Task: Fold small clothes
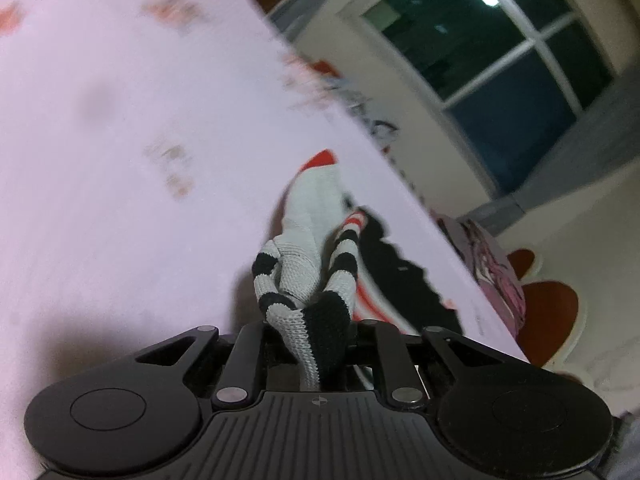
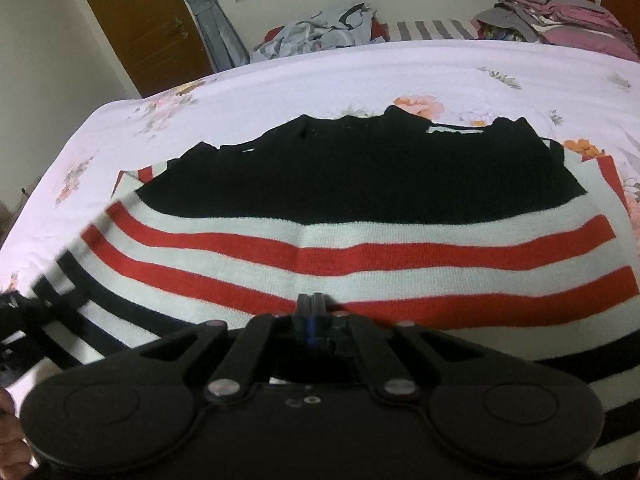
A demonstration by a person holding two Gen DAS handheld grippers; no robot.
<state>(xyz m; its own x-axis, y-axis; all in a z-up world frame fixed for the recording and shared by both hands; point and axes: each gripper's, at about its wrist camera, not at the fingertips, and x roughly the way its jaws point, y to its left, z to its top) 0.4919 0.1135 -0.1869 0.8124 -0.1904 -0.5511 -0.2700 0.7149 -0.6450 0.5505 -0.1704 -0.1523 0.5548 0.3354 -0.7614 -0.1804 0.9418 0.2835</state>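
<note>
**Left gripper clamped on sweater sleeve; right gripper closed over striped panel**

The sweater (image 2: 360, 216) lay spread across the bedsheet (image 2: 280, 76), filling the centre of the right wrist view. Its black upper part sat toward the top of that frame, red-and-white stripes ran across the middle, and black-and-white stripes showed at the lower left and lower right.

The left gripper (image 1: 310, 328) sat at the bottom centre of the left wrist view. Its jaws were nearly together and pinched a bunched fold of black-and-white striped knit, which rose from between the fingers toward the frame's centre. Beyond that fold, white and red parts of the same garment trailed toward the middle right, with the black section lying just beside them on the sheet. The sheet was heavily blurred across the upper left of that view. The same gripper appeared at the far left edge of the right wrist view, blurred, with striped cloth drawn up toward it.

The right gripper (image 2: 314, 304) stood at the lower centre of its view, jaws fully together, tips over the lowest red stripe. Whether the tips touched or pinched the knit could not be determined.

A window (image 1: 492, 52) occupied the upper right of the left wrist view. A clothes pile (image 2: 560, 16) sat at the upper right of the right wrist view, and a door (image 2: 136, 20) at the upper left.
</note>
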